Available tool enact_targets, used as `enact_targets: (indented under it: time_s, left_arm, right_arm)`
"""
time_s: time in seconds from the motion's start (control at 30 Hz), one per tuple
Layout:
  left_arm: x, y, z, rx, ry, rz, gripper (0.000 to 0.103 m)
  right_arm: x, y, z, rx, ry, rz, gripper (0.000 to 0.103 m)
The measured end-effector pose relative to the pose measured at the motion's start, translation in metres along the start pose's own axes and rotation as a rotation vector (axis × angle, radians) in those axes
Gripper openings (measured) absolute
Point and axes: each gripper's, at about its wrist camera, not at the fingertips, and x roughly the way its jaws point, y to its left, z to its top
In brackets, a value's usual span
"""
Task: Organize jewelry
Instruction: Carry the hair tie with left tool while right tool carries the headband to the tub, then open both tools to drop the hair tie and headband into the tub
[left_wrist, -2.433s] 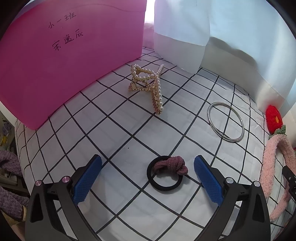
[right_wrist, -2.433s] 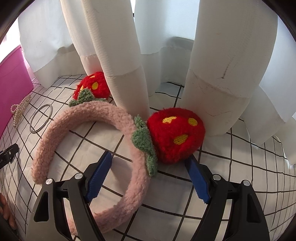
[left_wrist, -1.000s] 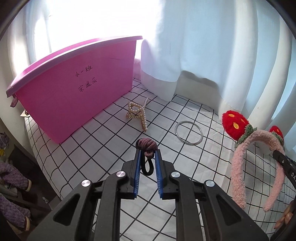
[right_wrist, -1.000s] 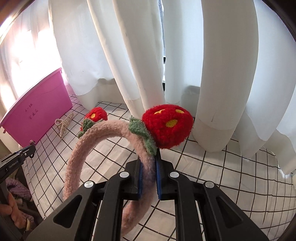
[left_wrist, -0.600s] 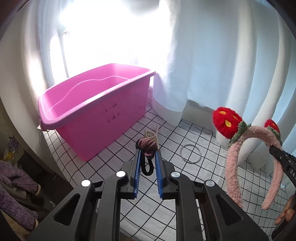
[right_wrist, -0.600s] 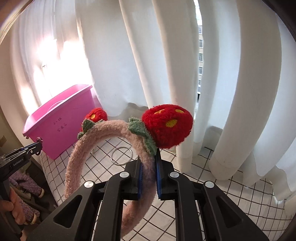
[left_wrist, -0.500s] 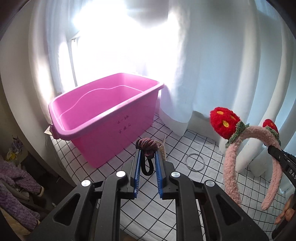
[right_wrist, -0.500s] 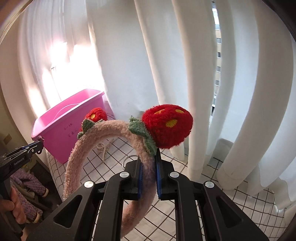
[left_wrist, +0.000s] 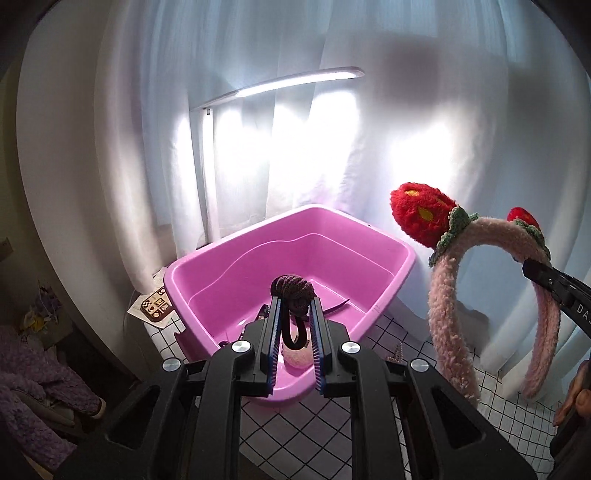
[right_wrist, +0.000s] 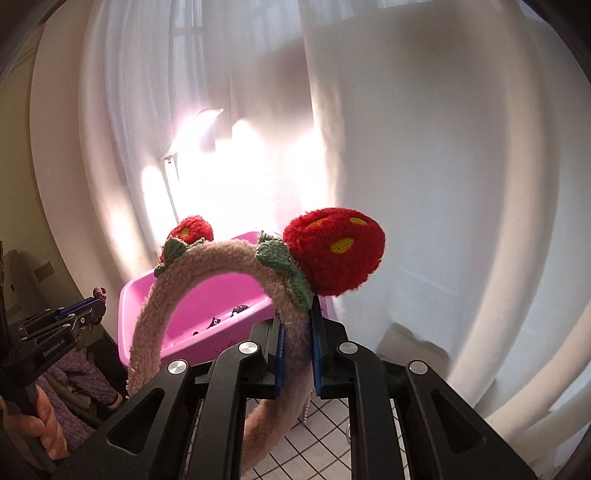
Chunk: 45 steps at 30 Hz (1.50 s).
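My left gripper (left_wrist: 294, 310) is shut on a black hair tie with a mauve knot (left_wrist: 293, 290), held in the air over the near side of the pink bin (left_wrist: 388, 273). My right gripper (right_wrist: 297, 325) is shut on the band of a fluffy pink headband (right_wrist: 147, 325) with two red strawberry pompoms (right_wrist: 334, 251). In the left wrist view that headband (left_wrist: 443, 325) hangs to the right of the bin. The bin (right_wrist: 207, 306) holds a few small dark items and a pale fuzzy piece (left_wrist: 295, 356).
White curtains (left_wrist: 461, 129) hang behind the bin, and a lit desk lamp (left_wrist: 295, 83) arches above it. The checked tablecloth (left_wrist: 314, 435) lies below. A pearl hair clip (left_wrist: 397, 356) rests by the bin's right corner. A purple fuzzy garment (left_wrist: 33, 387) lies low on the left.
Both grippers rose and swung toward the pink bin, carrying the hair tie and the headband. The bin's inside and the lamp have come into view.
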Motion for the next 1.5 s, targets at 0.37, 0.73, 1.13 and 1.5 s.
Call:
enact_targets:
  time_s: [0.37,0.73,1.13,1.5]
  left_arm:
    - [0.100,0.067,0.034,-0.056,0.113,-0.050,0.016]
    - [0.169,0.075,0.018,-0.027,0.317,-0.077,0.016]
    - [0.195,0.084,0.011,-0.011,0.400,-0.074,0.025]
    - [0.184,0.080,0.013,0.027,0.375,-0.035,0.096]
  right_arm:
    - [0.130,0.076,0.046,-0.056,0.149,-0.001,0.012]
    - [0.235,0.105,0.045,-0.106,0.376,-0.048,0.012]
    - [0.289,0.105,0.041,-0.102,0.542,-0.103,0.014]
    - [0.291,0.114,0.048,-0.126,0.534,-0.116,0.062]
